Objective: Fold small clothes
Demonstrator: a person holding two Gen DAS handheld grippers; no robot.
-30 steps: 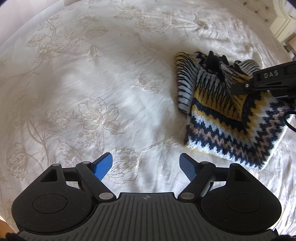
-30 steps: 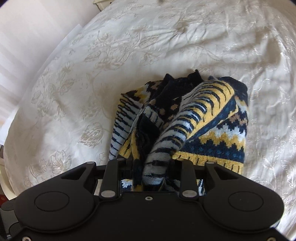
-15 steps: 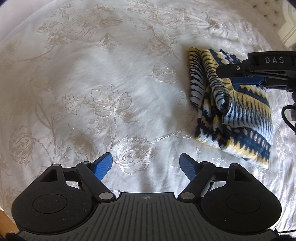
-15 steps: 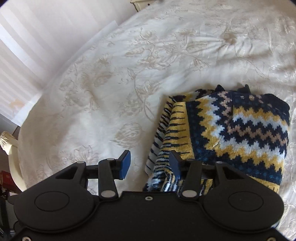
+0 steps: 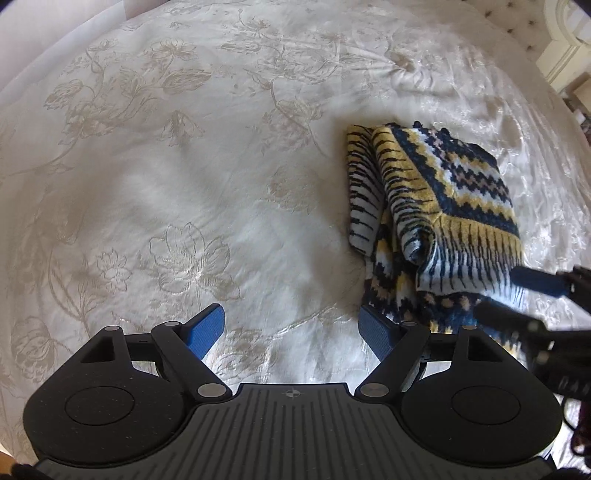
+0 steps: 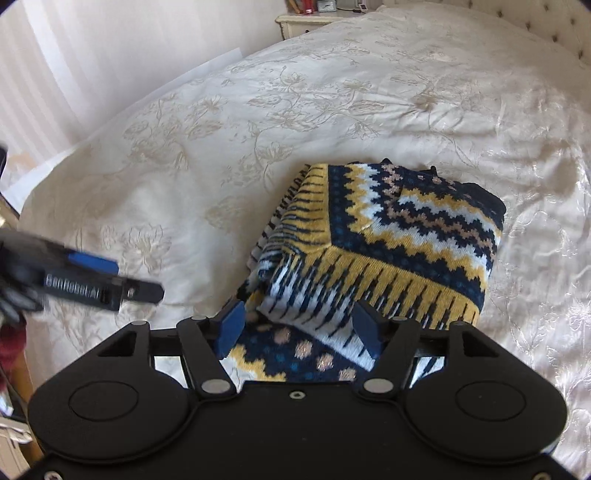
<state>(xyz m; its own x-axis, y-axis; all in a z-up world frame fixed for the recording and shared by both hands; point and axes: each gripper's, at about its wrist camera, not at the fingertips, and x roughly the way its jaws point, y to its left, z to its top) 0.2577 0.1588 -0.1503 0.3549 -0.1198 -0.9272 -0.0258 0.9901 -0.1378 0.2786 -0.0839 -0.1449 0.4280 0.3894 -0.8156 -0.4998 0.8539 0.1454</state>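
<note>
A small knitted sweater (image 5: 443, 206) in navy, yellow and white zigzags lies folded on the cream bedspread (image 5: 184, 166). In the right wrist view the sweater (image 6: 406, 229) fills the centre, its striped hem nearest me. My right gripper (image 6: 298, 326) hovers over that near edge with its jaws opening. The knit lies between and below the blue pads, which do not press on it. My left gripper (image 5: 291, 325) stands open over bare bedspread, left of the sweater. From the left wrist the right gripper (image 5: 517, 299) shows at the sweater's near right corner.
The embroidered bedspread (image 6: 332, 92) stretches all round the sweater. A cream nightstand (image 6: 314, 18) with small items and a tufted headboard (image 6: 554, 22) stand at the far end. The bed's edge and a pale striped wall (image 6: 74, 74) are on the left.
My right gripper let go of the sweater fold it was pinching, opened, and drew back to the near edge. The sweater now lies folded flat. The left gripper stayed open.
</note>
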